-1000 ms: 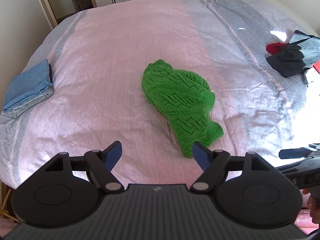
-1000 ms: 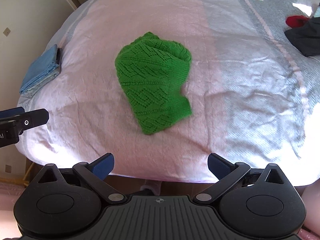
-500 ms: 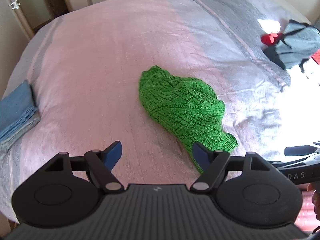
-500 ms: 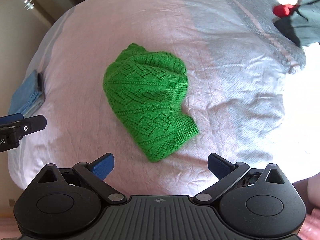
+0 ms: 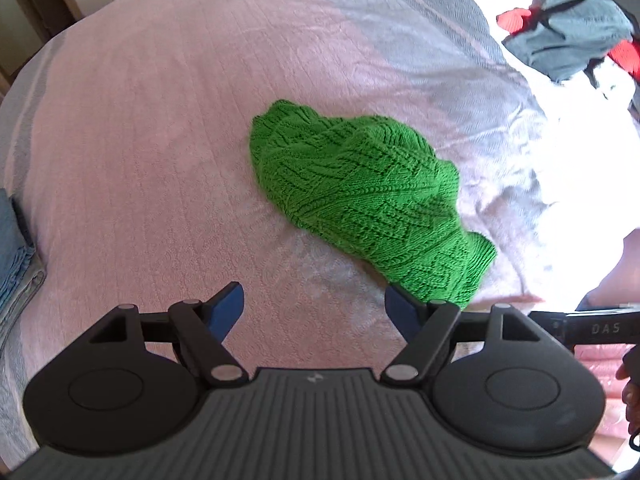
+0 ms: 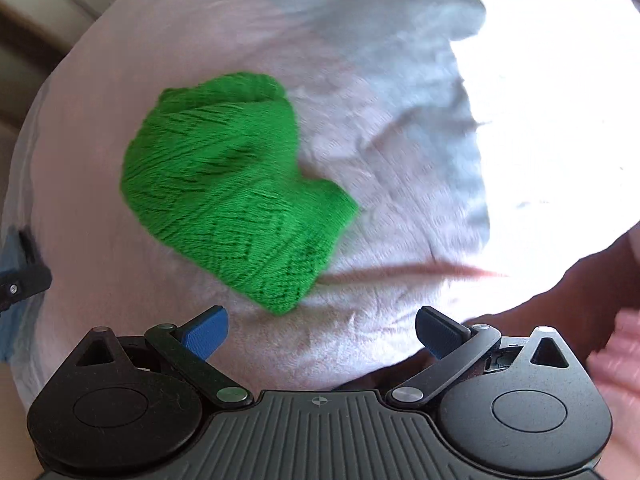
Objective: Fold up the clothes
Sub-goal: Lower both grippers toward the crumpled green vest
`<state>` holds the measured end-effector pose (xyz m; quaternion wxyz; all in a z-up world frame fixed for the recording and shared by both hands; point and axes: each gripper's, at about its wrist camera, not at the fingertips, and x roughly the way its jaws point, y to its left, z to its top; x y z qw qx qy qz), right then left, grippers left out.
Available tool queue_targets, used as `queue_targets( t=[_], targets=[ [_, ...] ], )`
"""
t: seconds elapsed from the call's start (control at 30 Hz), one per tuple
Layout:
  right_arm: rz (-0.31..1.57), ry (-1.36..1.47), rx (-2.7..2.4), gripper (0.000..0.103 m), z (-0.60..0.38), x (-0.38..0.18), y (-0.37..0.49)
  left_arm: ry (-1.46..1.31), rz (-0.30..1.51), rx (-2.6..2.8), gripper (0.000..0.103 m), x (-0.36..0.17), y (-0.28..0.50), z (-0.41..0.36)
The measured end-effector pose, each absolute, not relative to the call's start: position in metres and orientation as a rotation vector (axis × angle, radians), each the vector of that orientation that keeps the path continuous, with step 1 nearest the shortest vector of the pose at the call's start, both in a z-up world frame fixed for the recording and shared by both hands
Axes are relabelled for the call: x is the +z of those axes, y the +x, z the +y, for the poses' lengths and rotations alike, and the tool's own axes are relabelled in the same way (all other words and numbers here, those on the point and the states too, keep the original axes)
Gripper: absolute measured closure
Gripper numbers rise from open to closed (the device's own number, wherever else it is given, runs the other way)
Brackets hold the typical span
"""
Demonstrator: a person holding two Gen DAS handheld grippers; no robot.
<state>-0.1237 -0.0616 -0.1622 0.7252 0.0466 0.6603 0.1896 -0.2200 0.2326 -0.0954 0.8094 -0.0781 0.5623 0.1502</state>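
A bunched green knitted garment lies on the pink and grey bedspread; the right wrist view shows the same garment, blurred. My left gripper is open, low over the bed, with its right blue fingertip close to the garment's near corner. My right gripper is open too, just short of the garment's near edge, nothing between its fingers. Part of the right gripper shows at the right edge of the left wrist view.
A folded blue stack sits at the bed's left edge. A pile of grey, black and red clothes lies at the far right. Strong sunlight washes out the bed's right side. The bed's near edge runs under my right gripper.
Both grippers have moved forward and lower toward the green garment, which now looks larger and closer. Both stay open. The garment has not moved on the bed.
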Motion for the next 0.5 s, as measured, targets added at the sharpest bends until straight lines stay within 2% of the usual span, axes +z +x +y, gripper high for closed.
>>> queue_targets(
  t=[0.13,0.37,0.5],
  targets=[
    [1.476,0.36,0.32,0.001,-0.097,-0.186,-0.119,-0.147,1.204,0.287,0.028,-0.105,-0.203,0.238],
    [1.463,0.989,0.094,0.001,-0.146,-0.244,-0.103,-0.189,1.194,0.271,0.028,-0.12,-0.157,0.257],
    [1.407,1.126,0.056,0.001,-0.145,-0.267,-0.1,-0.204,1.193,0.259,0.028,-0.135,-0.123,0.268]
  ],
)
